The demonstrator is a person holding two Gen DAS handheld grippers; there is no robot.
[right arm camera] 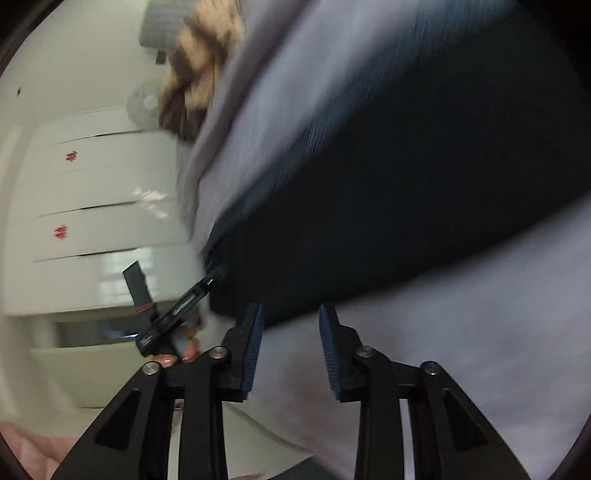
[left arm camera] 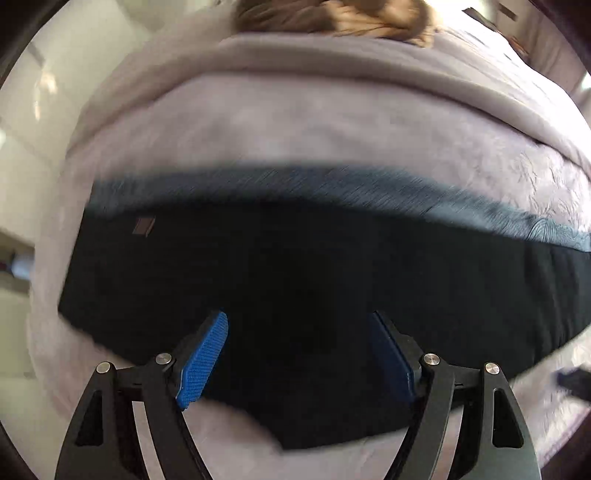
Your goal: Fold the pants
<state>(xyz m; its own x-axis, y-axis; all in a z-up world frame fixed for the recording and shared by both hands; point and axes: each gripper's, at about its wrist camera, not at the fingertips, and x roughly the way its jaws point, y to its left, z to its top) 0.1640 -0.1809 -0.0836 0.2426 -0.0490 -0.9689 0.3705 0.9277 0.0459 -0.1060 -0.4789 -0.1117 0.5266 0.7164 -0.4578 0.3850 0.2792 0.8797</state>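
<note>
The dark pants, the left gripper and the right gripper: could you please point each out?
dark pants (left arm camera: 314, 266): left wrist view, middle of fabric.
left gripper (left arm camera: 299, 354): left wrist view, between open fingertips.
right gripper (right arm camera: 291, 314): right wrist view, between open fingertips.

A pale lilac bedspread (left arm camera: 303, 122) covers the bed; a brown-and-cream fur throw (left arm camera: 332, 16) lies at its far edge (blurred). White cupboards (right arm camera: 103, 192) stand beside it.

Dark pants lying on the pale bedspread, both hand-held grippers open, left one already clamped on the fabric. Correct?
Not quite. In the left wrist view the left hand-held gripper is open above the dark pants, fingers spread with nothing pinched between them. The rest holds: the pants lie on the pale bedspread, and the right wrist view shows the right hand-held gripper open too.
</note>
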